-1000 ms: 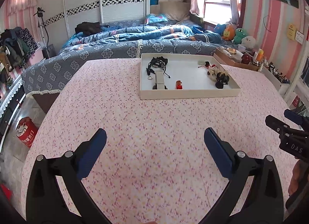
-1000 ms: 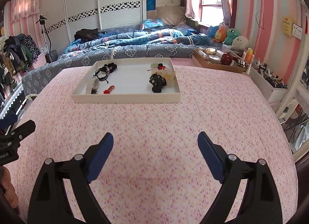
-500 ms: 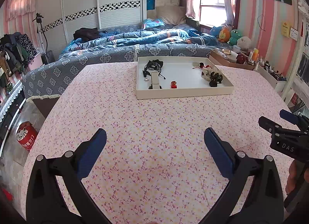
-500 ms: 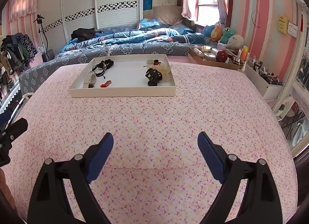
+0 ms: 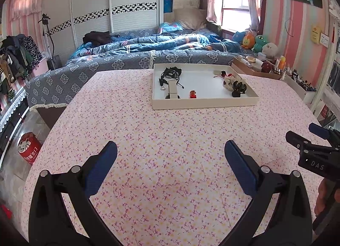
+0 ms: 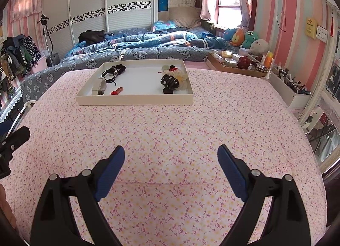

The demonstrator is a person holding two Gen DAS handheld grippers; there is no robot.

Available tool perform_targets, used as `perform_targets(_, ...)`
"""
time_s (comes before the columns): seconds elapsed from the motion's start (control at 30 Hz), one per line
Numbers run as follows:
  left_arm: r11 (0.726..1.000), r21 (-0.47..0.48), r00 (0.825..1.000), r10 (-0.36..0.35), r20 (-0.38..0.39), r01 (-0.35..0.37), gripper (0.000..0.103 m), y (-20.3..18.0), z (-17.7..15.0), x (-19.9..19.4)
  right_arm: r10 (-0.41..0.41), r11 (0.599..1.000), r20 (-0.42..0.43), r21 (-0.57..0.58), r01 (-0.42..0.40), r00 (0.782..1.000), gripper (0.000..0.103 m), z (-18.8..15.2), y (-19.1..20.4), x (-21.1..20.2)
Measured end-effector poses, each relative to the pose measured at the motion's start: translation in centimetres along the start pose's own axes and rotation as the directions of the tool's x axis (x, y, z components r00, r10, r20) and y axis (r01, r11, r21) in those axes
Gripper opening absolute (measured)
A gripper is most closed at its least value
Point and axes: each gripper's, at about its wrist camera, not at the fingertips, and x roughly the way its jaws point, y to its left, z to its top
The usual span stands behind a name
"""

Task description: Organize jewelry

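The left gripper (image 5: 170, 154) and the right gripper (image 6: 171, 158) both hung over the pink flowery cloth (image 6: 170, 131), jaws wide apart and holding nothing. The jewelry sat far ahead in the white tray (image 6: 136, 100): black cords (image 6: 111, 74), a black clip (image 6: 169, 82) and a little red piece (image 6: 117, 91).

Both tools are showing the same build: the left gripper (image 5: 170, 154) and right gripper (image 6: 171, 156) are wearing blue pads (image 5: 239, 167) on black arms, silver screws (image 6: 255, 172) behind them, white "DAS" lettering (image 5: 317, 164).
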Motion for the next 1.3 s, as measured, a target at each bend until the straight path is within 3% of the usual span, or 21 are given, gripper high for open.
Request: perform_targets(1.3, 1.0, 0.006, 1.0, 0.0, 0.0, 0.0, 0.1, -0.22, 0.11, 0.14, -0.018, 1.0, 0.008, 0.007, 0.018, 1.0, 0.089, 0.24, -0.38, 0.18)
